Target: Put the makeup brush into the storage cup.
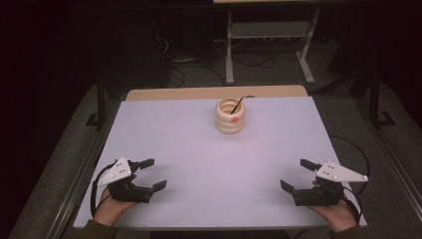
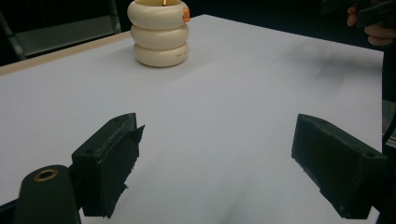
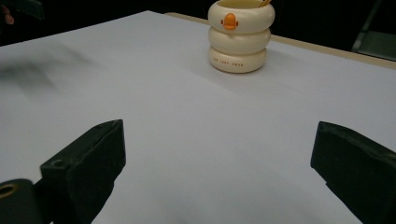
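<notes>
A: Why are both grippers parked so far back?

B: Looks like a ready pose, imo. Left hand-held gripper (image 1: 151, 174) sits at abt 8 o'clock on the counter (image 1: 199, 149), right hand-held gripper (image 1: 296, 174) at abt 4 o'clock. Both near the front edge, jaws spread wide, nothing between them. Each one's pointed inward & fwd, roughly toward the holder.

A: And the holder?

B: Cream ringed pen holder (image 1: 230, 116), three stacked bulges, upright, at abt 12 o'clock near the far edge. Orange duck-bill mark (image 3: 229, 21) faces the right gripper's side. A thin stick (image 1: 237, 105), pencil or brush, can't tell which, leans out of the top toward 1 o'clock. It leans bc the mouth is much wider than the stick, I'd guess.

A: Room to work?

B: Plenty. White sheet is bare btw the grippers and the holder, so a straight run from either side is open. Holder stands well apart from both. Tight spot is behind it: the sheet ends just past it, a strip of wood shows, then the drop to the floor (image 1: 268, 64). A push from the front could shove it toward that edge.

A: So which hand?

B: Either has equal reach, by my read. The stick's lean favours the right one, coming in from 4 o'clock.
</notes>
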`<state>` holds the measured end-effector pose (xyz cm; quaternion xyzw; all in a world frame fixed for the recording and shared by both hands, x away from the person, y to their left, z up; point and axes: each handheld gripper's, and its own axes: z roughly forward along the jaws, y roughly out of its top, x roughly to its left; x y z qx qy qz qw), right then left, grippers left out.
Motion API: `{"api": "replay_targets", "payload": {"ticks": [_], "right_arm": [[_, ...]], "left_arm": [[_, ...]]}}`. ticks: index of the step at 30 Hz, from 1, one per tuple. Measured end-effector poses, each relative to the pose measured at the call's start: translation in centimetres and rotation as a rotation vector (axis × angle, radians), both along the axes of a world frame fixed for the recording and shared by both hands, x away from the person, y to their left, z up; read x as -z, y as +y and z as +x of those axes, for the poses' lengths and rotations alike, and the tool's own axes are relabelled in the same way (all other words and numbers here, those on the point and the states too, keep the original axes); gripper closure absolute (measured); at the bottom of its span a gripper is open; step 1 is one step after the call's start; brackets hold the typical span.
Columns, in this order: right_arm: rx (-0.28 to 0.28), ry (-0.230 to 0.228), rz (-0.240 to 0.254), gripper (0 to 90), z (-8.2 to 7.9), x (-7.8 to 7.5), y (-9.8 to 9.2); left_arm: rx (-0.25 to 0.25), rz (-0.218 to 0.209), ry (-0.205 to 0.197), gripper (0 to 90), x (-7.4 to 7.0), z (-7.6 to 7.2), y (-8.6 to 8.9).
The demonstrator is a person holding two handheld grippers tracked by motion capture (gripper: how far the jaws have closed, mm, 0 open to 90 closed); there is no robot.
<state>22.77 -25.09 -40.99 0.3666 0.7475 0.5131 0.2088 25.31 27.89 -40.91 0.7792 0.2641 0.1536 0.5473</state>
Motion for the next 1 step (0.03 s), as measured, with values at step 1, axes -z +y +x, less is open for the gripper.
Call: {"api": "replay_targets", "payload": {"ticks": [1], "right_arm": [[0.000,0.000,-0.001,2.7,0.04,0.05,-0.01]], "left_arm": [[0.000,0.000,0.000,14.5,0.00,0.00,0.00]]}}
